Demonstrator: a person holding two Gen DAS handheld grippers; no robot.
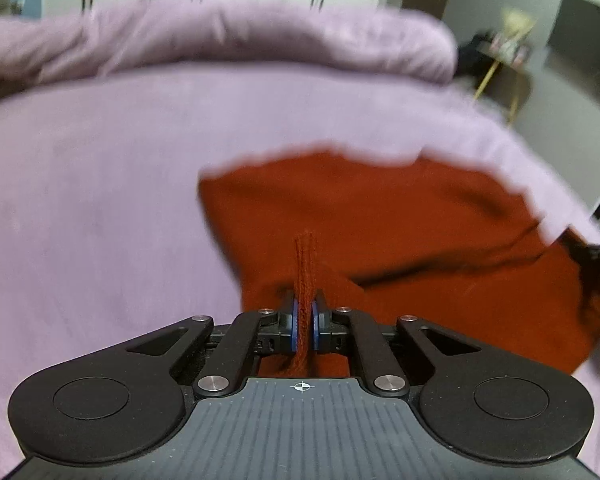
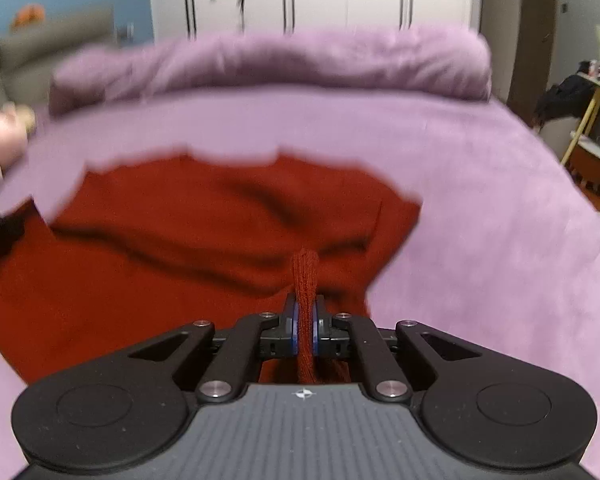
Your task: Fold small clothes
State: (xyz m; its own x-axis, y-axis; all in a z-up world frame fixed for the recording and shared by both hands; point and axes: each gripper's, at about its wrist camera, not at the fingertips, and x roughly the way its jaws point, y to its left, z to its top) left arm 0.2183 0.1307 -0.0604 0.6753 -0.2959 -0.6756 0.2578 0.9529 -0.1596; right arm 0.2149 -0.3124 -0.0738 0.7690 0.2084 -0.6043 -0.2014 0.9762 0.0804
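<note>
Lying on the lilac bed, the rust-red knit garment spreads toward 12 o'clock from both grippers. The left gripper is clenched on a pinched fold of its near edge. The right gripper likewise grasps a near-edge fold.

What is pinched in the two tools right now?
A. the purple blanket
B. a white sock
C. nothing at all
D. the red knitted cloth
D: a fold of the red knitted cloth sticks up between the shut pads of the left tool, and another fold of it is pinched in the right tool.
</note>
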